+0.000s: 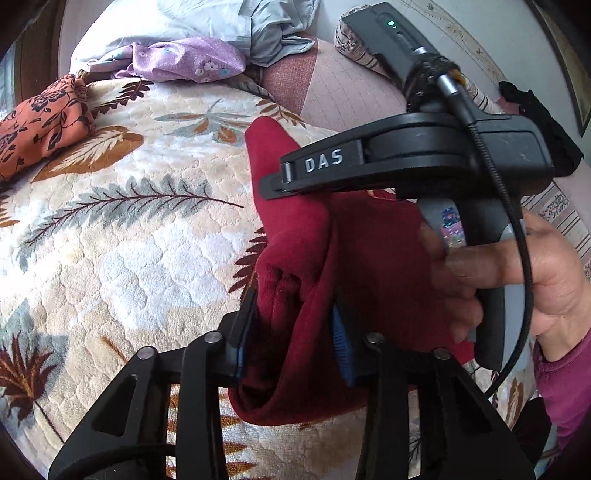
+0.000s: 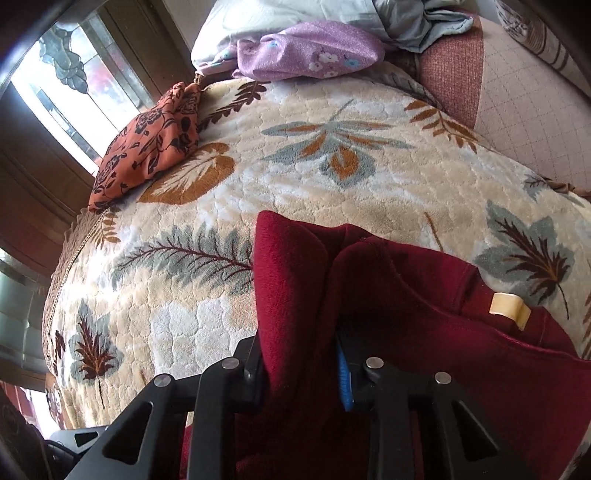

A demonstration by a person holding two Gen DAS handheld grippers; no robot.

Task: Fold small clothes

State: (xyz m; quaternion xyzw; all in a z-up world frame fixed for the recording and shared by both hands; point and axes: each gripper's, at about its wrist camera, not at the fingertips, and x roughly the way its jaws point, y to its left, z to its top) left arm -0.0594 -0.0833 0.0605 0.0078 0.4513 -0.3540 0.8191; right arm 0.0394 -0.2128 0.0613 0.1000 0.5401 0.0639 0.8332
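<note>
A dark red fleece garment (image 1: 369, 258) hangs bunched over the leaf-patterned blanket (image 1: 129, 240). In the left wrist view my left gripper (image 1: 291, 328) is shut on a thick fold of it, and cloth fills the gap between the pads. Higher up, a hand holds my right gripper (image 1: 273, 184), whose jaws are clamped on the garment's upper edge. In the right wrist view the right gripper (image 2: 299, 362) pinches the red garment (image 2: 424, 314), with one blue pad (image 2: 343, 376) showing. A beige tag (image 2: 509, 308) sits on the cloth to the right.
An orange floral cloth (image 2: 147, 147) lies at the blanket's far left near a window (image 2: 66, 85). A purple floral cloth (image 2: 306, 50) and a grey-blue garment (image 1: 273, 33) lie at the back. A pink quilted cushion (image 1: 351, 92) and a black cloth (image 1: 535, 110) are at the right.
</note>
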